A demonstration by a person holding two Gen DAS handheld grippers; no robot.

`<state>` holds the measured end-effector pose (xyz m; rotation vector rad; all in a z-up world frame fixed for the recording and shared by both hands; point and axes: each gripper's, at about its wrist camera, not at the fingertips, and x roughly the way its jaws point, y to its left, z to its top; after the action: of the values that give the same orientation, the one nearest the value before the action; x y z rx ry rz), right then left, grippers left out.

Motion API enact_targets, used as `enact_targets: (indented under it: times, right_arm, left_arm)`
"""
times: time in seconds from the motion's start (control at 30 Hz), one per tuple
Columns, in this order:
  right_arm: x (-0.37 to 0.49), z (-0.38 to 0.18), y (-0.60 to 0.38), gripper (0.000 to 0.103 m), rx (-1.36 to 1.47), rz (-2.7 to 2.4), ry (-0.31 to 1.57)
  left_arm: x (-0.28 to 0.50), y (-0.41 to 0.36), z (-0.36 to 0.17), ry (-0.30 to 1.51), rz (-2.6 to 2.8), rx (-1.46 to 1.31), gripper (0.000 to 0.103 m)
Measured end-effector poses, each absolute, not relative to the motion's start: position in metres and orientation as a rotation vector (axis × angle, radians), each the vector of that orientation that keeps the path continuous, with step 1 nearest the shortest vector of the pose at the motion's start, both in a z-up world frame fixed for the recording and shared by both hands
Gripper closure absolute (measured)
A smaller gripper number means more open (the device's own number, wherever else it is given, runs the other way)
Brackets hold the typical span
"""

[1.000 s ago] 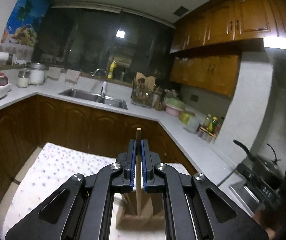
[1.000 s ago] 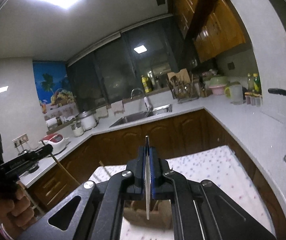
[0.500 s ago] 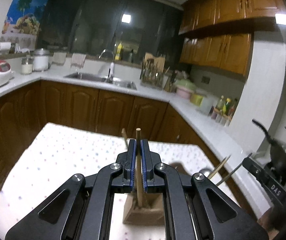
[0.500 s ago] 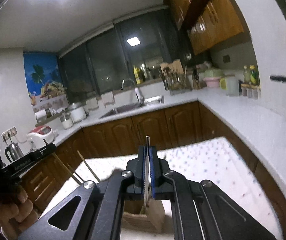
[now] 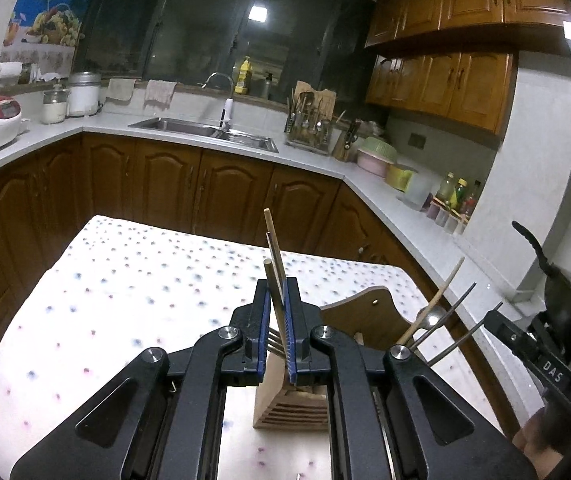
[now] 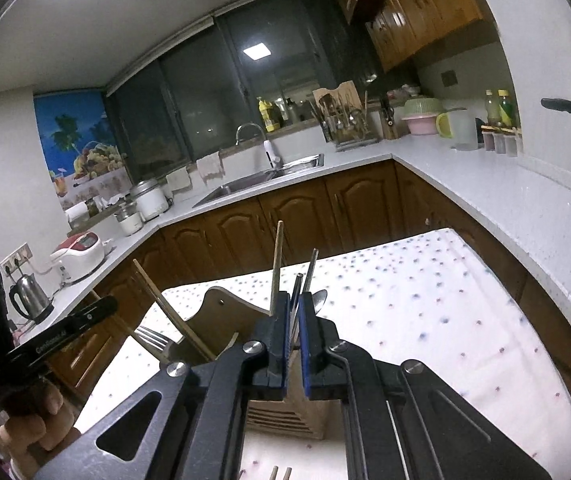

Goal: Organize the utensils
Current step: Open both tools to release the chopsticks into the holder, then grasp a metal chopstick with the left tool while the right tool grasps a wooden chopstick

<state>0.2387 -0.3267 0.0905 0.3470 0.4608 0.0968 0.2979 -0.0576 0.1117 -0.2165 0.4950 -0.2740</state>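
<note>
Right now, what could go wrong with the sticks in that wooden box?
1. The chopsticks lean slantwise between the open fingers of the left gripper. Pulling away sideways could snag them and tip the wooden holder.
2. A thin metal handle stands between the fingers of the right gripper, so it might catch the same way.

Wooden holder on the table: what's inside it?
The wooden holder contains chopsticks, a fork and a spoon, handles or heads sticking up. Their lower ends are hidden inside.
</note>
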Motion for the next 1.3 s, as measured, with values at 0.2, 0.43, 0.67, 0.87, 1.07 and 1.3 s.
enact_targets:
  times: [0.2,0.43,0.67,0.87,1.07,1.3]
  right_arm:
    - [0.242,0.09,-0.33,0.097,0.365,0.102,0.473]
    - [0.228,0.097,-0.339,0.057,0.417,0.102,0.425]
    - [0.196,0.104,-0.345,0.009,0.448,0.105,0.354]
    - [0.16,0.089,-0.348,0.002,0.511,0.081,0.355]
    - [0.135,0.064,-0.347,0.002,0.532,0.067,0.417]
    - [0.107,0.036,-0.347,0.002,0.537,0.038,0.479]
  left_arm:
    - [0.3,-0.056,0.113,0.518,-0.281,-0.227,0.095]
    - [0.276,-0.049,0.127,0.459,-0.291,-0.23,0.052]
    - [0.241,-0.035,0.128,0.434,-0.263,-0.244,0.026]
    - [0.212,-0.019,0.105,0.485,-0.251,-0.257,0.023]
    - [0.19,-0.012,0.074,0.566,-0.239,-0.267,0.023]
    - [0.171,-0.01,0.043,0.636,-0.224,-0.273,0.023]
